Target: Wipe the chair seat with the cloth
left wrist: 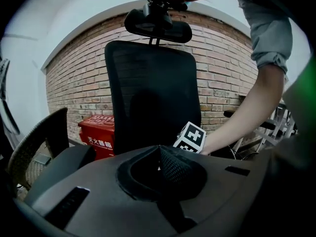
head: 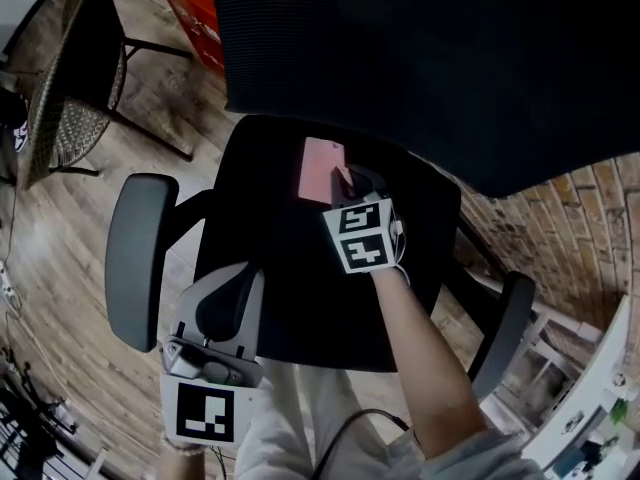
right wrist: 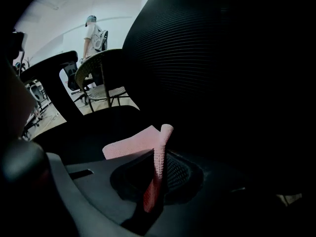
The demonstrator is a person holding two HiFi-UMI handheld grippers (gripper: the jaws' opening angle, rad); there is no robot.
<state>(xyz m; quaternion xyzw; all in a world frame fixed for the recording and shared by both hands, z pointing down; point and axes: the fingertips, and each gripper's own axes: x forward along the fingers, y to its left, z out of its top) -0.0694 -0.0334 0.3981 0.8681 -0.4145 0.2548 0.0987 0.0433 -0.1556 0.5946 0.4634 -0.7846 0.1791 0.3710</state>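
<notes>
On chair seat, cloth in right claw

Cloth: pink, fine waffle texture. Chair seat: black. Armrest, 9 o'clock: grey. Marker cube: black-white squares. Box, 11 o'clock: red. Floor: brown wood planks.

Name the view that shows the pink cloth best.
The head view: there the cloth lies spread on the chair seat. The right gripper view shows it close, its edge pinched in the right gripper. The left gripper view misses it.
</notes>
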